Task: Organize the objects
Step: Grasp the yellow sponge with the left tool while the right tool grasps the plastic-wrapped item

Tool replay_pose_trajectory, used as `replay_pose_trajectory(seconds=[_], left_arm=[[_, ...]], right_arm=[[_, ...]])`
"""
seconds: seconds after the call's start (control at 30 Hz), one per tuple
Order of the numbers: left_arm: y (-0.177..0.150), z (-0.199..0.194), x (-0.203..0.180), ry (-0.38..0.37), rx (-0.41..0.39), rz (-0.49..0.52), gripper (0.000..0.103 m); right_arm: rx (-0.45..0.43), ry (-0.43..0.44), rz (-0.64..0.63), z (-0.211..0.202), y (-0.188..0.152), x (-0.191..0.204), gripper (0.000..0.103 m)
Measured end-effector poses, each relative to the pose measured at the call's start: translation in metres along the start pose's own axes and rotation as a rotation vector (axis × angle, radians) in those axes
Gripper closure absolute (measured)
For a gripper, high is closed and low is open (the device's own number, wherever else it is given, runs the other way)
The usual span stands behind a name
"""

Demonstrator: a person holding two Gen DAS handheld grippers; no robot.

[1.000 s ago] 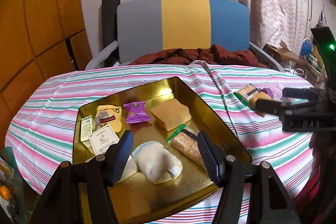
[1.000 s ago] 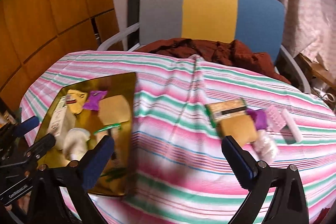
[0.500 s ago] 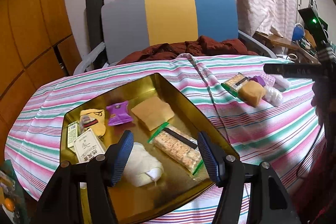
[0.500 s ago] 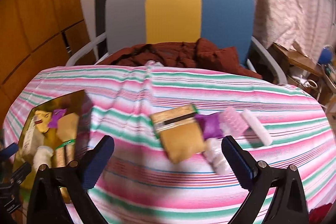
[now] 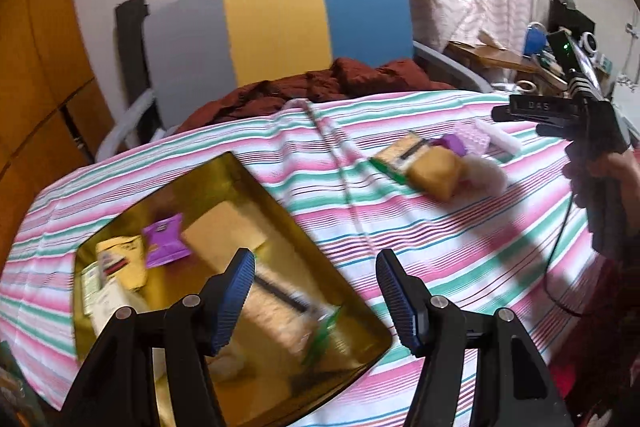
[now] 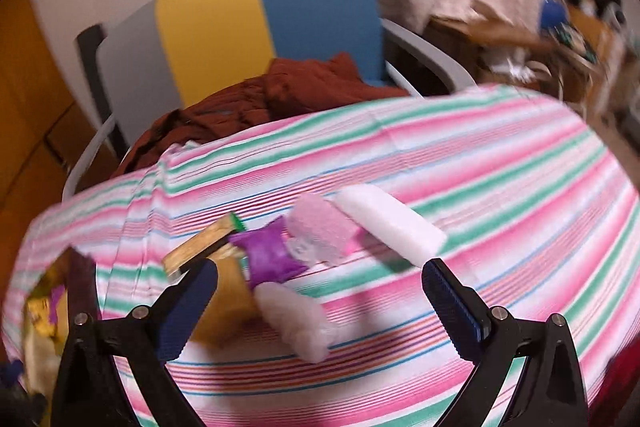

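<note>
— Snacks sit in two spots. Where is the first bunch?

— Inside the gold tray point(image 5: 340, 279). It lies on the striped table point(image 5: 440, 227), right under the left gripper point(image 5: 316, 291). A purple packet point(image 5: 165, 239) and a tan square snack point(image 5: 224, 231) lie past the left finger. A long cracker pack point(image 5: 276, 303) shows between the fingers, but it is blurry.

— Are those fingers holding anything?

— No. They stand wide apart with nothing in them.

— And the other bunch?

— It is on the cloth in front of the right gripper point(image 6: 320, 303). A purple pack point(image 6: 268, 253), a pink block point(image 6: 320, 227) and a white bar point(image 6: 392, 225) lie just past the fingers. A fluffy white pack point(image 6: 296, 321) lies between them. A tan pack point(image 6: 228, 303) is beside the left finger point(image 6: 188, 307).

— Is that gripper shut?

— No, its fingers are wide too, and empty. A hand point(image 5: 612, 171) holds it, seen from the left camera.
</note>
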State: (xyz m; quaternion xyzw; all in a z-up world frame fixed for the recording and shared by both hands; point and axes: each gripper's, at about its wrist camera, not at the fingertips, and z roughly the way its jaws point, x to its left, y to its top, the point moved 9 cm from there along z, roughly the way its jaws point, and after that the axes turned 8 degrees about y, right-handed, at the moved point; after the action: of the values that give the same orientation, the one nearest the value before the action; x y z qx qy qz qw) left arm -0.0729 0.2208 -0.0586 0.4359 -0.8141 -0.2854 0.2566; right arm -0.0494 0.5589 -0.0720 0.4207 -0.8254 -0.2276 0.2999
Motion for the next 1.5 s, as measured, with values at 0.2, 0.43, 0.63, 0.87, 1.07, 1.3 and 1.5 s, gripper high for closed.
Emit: replay_pose_trajectory(seconds=[0.2,0.43,0.63,0.87,1.07,1.3,1.5], left_arm=[[0.018,0.020,-0.036,-0.092,0.036,0.017,0.039],[0.041,0.054,-0.060,-0.104,0.071,0.051,0.039],[0.057,0.073,-0.090,-0.192,0.096,0.064,0.039],[0.060,0.099,-0.129,-0.310,0.179,0.006,0.039],[0.058,0.124,-0.143,-0.332,0.233,-0.110,0.028],[0.064,0.143,-0.154,-0.361,0.276,-0.254,0.020],[0.068,0.165,-0.156,-0.294,0.313,-0.317,0.020]], right_arm=[[-0.004,0.008,0.079,-0.004,0.002,-0.015,0.000],[0.002,0.040,0.192,-0.007,0.003,-0.035,0.000],[0.016,0.055,0.219,-0.006,0.000,-0.038,0.000],[0.022,0.071,0.207,-0.005,0.001,-0.034,0.000],[0.028,0.082,0.205,-0.004,0.000,-0.031,0.000],[0.038,0.086,0.197,-0.002,-0.001,-0.030,0.000],[0.047,0.079,0.199,0.001,-0.002,-0.033,0.000]])
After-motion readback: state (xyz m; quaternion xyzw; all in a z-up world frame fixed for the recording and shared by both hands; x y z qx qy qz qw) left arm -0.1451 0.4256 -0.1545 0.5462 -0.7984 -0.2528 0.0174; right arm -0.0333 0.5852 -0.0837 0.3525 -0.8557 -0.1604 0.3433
